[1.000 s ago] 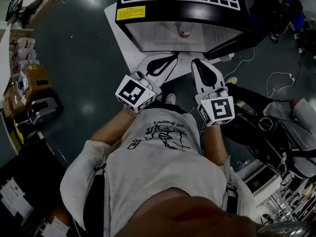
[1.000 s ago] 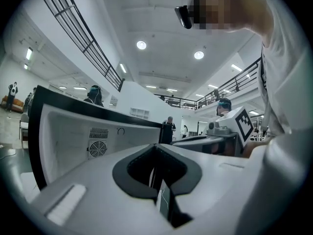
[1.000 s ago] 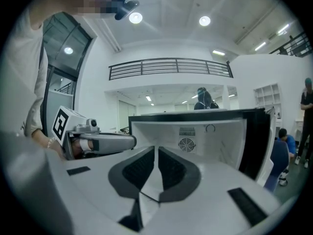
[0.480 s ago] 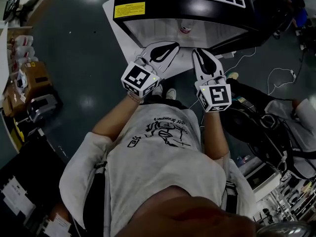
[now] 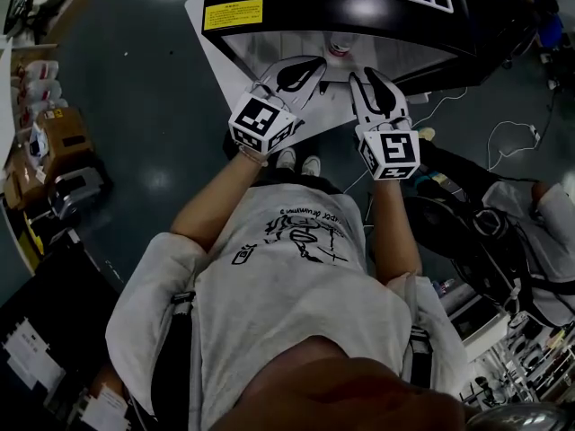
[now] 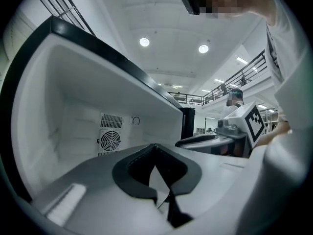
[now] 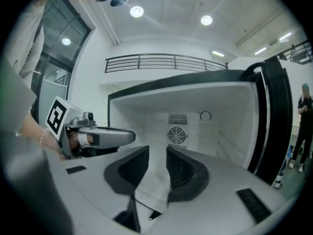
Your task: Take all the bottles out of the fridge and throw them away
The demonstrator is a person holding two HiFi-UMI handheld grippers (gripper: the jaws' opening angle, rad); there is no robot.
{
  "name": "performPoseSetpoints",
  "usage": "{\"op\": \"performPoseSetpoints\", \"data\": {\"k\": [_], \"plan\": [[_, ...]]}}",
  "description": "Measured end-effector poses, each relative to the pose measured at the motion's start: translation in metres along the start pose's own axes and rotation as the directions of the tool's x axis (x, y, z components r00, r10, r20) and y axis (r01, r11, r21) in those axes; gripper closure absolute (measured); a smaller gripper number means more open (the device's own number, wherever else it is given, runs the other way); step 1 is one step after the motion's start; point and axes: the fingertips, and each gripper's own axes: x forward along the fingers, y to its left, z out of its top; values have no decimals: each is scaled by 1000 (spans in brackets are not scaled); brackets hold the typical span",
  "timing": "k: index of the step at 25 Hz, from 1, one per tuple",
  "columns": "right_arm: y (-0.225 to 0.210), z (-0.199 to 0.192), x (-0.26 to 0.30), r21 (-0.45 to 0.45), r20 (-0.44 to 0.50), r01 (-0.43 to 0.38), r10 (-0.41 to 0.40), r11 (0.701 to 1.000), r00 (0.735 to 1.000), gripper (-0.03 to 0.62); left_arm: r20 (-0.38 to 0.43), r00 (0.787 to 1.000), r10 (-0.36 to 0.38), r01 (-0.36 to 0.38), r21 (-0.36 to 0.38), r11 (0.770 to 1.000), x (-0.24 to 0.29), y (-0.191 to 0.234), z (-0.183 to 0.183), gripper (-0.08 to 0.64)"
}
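A black fridge stands open in front of me, its white inside bare around a back-wall fan. In the head view a small bottle with a red band shows just inside the opening. My left gripper is at the fridge mouth, left of the bottle, its jaws shut with nothing in them. My right gripper is beside it on the right. Its jaws have just been opening and stand apart, with nothing between them. Neither gripper view shows the bottle.
The fridge sits on a white board on the dark floor. Cardboard boxes stand at the left. A black seat and gear and cables lie at the right. A person stands beyond the fridge door.
Both grippers have moved forward to the fridge opening, side by side. The right gripper's jaws have parted a little. The left jaws stay together.
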Motion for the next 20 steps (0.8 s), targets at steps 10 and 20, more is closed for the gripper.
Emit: {"op": "performPoseSetpoints", "data": {"k": [10,20], "plan": [[-22,-24,35,-8,-2,0,0,1000,1000,463,-7,1000,11,-11,18,1000,23,20,-23,552],[-49,-41,68,-18,-20,24,-24,1000,1000,403,-18,999,32,-31,43,999,50,38,-37,551]]}}
